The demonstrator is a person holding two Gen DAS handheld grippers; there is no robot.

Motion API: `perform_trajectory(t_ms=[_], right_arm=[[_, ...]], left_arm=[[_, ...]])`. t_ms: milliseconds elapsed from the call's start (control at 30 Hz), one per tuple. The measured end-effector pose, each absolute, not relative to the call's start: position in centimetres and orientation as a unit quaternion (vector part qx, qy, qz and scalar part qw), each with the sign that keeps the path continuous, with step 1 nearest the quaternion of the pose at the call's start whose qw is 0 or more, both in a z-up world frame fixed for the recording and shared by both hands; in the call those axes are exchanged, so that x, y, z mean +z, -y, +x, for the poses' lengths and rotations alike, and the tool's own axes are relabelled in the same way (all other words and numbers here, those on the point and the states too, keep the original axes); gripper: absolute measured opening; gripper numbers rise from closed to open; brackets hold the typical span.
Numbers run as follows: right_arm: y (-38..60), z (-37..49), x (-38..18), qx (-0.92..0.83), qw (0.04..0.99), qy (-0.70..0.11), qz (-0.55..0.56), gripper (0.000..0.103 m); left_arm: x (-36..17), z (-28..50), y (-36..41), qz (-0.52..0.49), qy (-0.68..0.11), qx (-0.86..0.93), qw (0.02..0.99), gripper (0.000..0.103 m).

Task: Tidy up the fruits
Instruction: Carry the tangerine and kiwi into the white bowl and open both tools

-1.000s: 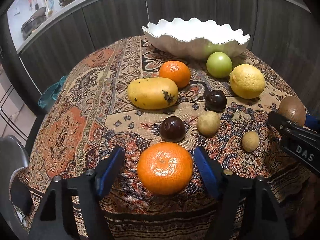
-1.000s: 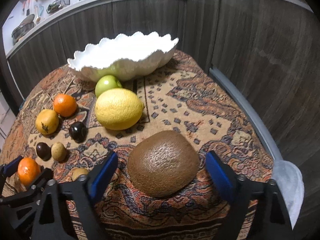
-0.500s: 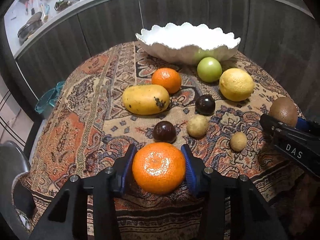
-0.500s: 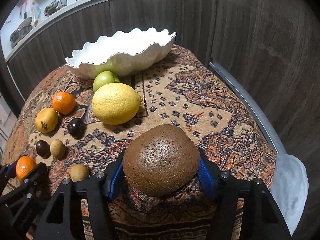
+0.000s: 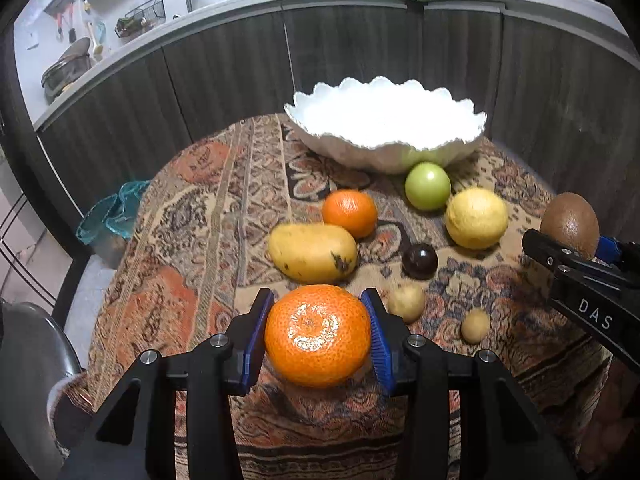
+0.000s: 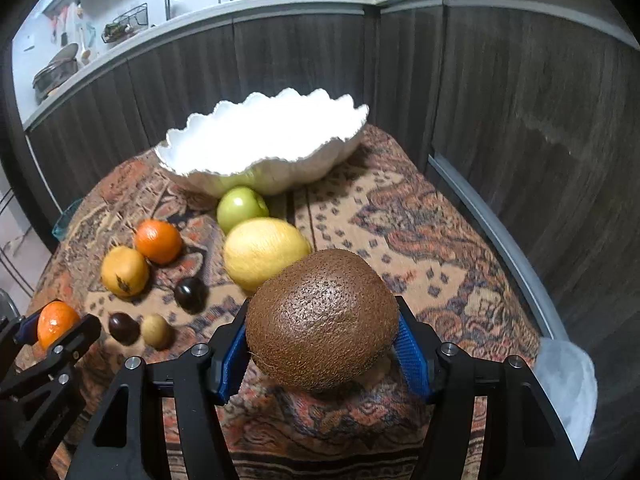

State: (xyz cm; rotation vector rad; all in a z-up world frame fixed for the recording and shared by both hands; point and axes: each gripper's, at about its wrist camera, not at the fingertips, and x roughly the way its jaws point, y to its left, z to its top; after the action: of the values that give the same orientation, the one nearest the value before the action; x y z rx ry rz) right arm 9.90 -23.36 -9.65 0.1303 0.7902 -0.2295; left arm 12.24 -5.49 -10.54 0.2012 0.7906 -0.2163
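Note:
My left gripper (image 5: 318, 334) is shut on a tangerine (image 5: 317, 336) and holds it above the patterned tablecloth (image 5: 180, 280). My right gripper (image 6: 322, 342) is shut on a brown kiwi (image 6: 322, 320), also lifted; it shows in the left wrist view (image 5: 570, 224) at the right. A white scalloped bowl (image 5: 384, 148) stands empty at the back of the table. On the cloth lie a mango (image 5: 312, 252), an orange (image 5: 349, 213), a green apple (image 5: 427, 186), a lemon (image 5: 476, 218), a dark round fruit (image 5: 419, 261) and two small tan fruits (image 5: 406, 302).
Dark wood cabinet fronts (image 5: 224, 68) curve behind the table, with a kitchen counter above. A teal bag (image 5: 112, 212) hangs off the table's left side. A grey chair (image 5: 28, 360) is at lower left. A white bag (image 6: 566, 380) sits off the right edge.
Both grippers closed on their fruits, the left on the tangerine and the right on the kiwi, then lifted them off the cloth. Both views rose and show more of the kitchen.

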Motion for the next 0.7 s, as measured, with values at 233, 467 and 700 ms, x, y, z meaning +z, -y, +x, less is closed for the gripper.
perform_trajectory(t_ms=[233,467,700], right_arm=[[23.0,11.6,-7.0,-0.102,0.931,-0.347,0.048,0.065],[23.3,14.7,-4.4,-0.084,0.944,-0.317,0.044,0.065],[24.6,18.6,-3.1,-0.075,0.945,-0.315,0.042,0.065]], left_arm=[[-8.1,14.2,5.5,0.088,-0.360,-0.107,0.923,0.044],[-5.5,16.9,6.1,0.079,-0.333,-0.115,0.933,0.044],[-3.9,21.0,7.9,0.083,-0.319,-0.127,0.936,0.044]])
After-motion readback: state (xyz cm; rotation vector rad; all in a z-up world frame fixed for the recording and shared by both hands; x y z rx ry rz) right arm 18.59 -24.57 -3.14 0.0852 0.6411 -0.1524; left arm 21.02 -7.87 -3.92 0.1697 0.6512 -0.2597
